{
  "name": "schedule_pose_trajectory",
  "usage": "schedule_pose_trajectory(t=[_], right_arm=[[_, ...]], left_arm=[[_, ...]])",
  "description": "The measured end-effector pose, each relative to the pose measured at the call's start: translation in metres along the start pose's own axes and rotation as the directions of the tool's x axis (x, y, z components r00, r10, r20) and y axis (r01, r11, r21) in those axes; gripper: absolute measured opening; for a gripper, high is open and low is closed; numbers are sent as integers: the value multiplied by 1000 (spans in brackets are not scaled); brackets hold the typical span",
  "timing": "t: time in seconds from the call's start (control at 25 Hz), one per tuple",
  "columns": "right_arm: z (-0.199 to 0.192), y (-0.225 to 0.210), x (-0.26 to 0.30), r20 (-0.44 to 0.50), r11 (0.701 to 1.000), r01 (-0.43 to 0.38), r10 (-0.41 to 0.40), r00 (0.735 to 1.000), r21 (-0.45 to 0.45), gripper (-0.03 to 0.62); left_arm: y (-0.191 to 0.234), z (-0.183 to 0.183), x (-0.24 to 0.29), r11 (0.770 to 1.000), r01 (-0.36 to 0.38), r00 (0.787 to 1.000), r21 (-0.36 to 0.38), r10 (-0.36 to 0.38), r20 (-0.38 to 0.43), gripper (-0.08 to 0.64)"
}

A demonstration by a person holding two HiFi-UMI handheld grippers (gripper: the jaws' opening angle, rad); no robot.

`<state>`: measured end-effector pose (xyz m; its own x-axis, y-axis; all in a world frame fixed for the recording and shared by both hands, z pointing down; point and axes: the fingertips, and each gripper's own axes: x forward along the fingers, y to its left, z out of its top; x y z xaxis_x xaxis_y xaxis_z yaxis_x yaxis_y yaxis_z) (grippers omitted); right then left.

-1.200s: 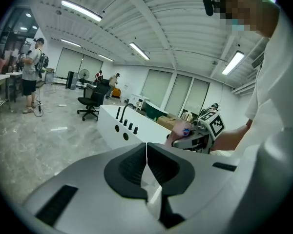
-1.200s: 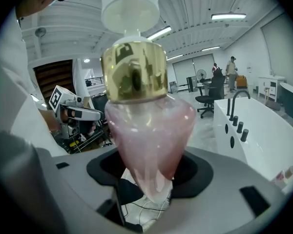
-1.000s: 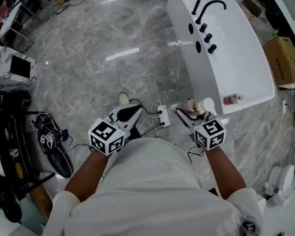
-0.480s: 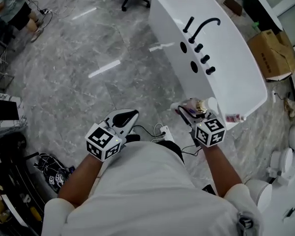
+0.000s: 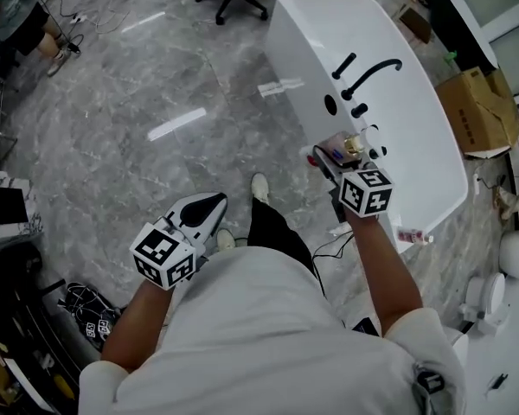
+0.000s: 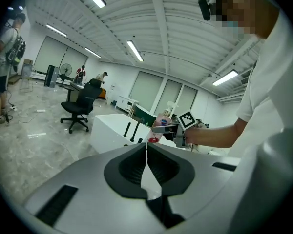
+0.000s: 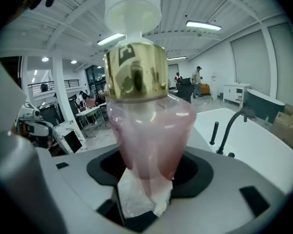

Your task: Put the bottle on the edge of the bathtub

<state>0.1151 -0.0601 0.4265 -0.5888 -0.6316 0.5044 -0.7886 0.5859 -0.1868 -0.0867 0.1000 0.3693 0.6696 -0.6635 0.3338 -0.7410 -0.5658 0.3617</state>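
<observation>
Translucent pink plastic bottle (image 7: 149,130), shiny gold collar (image 7: 136,72); glossy white bathtub (image 5: 415,132); polished grey marbled floor (image 5: 138,85).

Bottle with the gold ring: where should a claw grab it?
Grab the bottle on its pink body, just below the gold ring, from the side, like the right claw does. That part is wide and round; the white pump top is thin and might slip.

The head view is looking steeply down from above onto the floor (image 5: 156,76) and the white bathtub (image 5: 424,137). The left gripper view is facing across the room toward that bathtub from farther off. The right gripper view is sitting close against the bottle (image 7: 149,130), sharing the bathtub behind it.
</observation>
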Motion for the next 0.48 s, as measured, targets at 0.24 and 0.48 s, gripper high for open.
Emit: schedule_pose_trajectory(t=[0.24, 0.48], right_arm=[[41, -85, 98, 6, 999, 39, -39, 999, 20, 264], [79, -176, 194, -4, 997, 76, -75, 997, 28, 264]], left_arm=[[68, 38, 47, 997, -72, 997, -5, 71, -19, 21], [115, 87, 126, 995, -93, 994, -35, 91, -56, 21]])
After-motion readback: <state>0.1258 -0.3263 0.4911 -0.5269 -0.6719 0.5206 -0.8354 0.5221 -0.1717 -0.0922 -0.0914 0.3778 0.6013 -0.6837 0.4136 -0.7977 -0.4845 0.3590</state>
